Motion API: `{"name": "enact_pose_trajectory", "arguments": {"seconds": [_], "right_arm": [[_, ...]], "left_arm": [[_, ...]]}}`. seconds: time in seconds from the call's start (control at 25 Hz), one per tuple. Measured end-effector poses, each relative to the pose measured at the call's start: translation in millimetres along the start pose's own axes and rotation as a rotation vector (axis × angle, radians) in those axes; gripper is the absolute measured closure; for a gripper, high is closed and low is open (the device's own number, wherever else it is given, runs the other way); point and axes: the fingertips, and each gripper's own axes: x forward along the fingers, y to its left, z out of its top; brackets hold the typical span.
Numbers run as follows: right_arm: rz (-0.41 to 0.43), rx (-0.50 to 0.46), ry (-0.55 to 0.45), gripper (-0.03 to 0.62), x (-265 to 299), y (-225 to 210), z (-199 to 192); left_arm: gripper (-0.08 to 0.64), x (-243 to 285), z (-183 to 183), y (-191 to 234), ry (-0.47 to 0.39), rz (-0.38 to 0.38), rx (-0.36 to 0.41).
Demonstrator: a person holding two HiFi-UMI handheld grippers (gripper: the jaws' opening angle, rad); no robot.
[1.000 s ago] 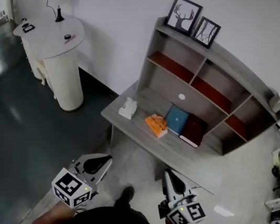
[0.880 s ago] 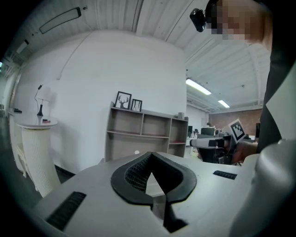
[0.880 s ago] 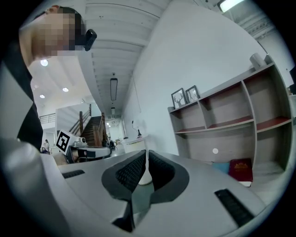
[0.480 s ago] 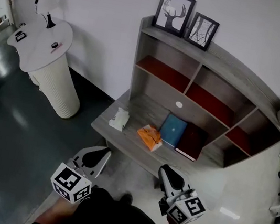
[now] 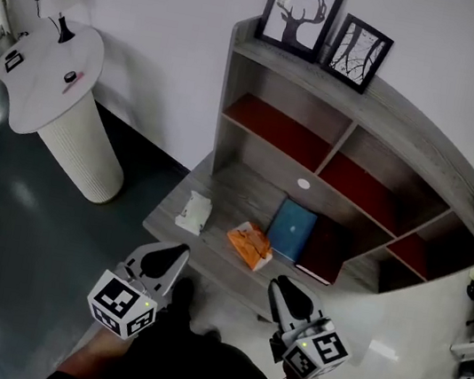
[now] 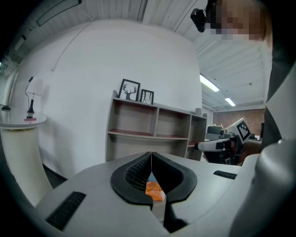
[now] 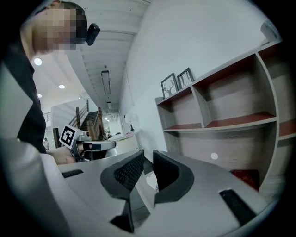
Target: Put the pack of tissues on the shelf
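Left tool (image 5: 174, 255) and right tool (image 5: 281, 289) both closed, pointing forward.

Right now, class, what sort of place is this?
Probably a staged study corner: a grey desk with shelves, framed pictures on top, a white pedestal table beside it.

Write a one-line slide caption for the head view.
Shut left gripper and shut right gripper before a desk bearing white pack, orange pack, books.

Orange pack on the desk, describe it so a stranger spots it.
Find the grey shelf desk against the white wall. The orange pack lies near its front edge, between a white bundle and a blue book: the only orange thing.
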Motion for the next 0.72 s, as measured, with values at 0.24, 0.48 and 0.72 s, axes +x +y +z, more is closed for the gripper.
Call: {"name": "enact_pose_trajectory", "arguments": {"seconds": [0.24,0.48,0.72], "right_arm": [[-0.08,-0.024,-0.001,0.571,67,-24,21],[-0.118,0.0,-0.022,0.547,129,-28,32],[-0.181,0.03,0.005,0.517,152,-40,22]], "left_arm": [[0.546,39,16,73,-0.012,-0.056,0.013],[0.546,71,31,129,-0.018,-0.143,0.023],[0.546,99,25,143,0.012,-0.226,0.006]]}}
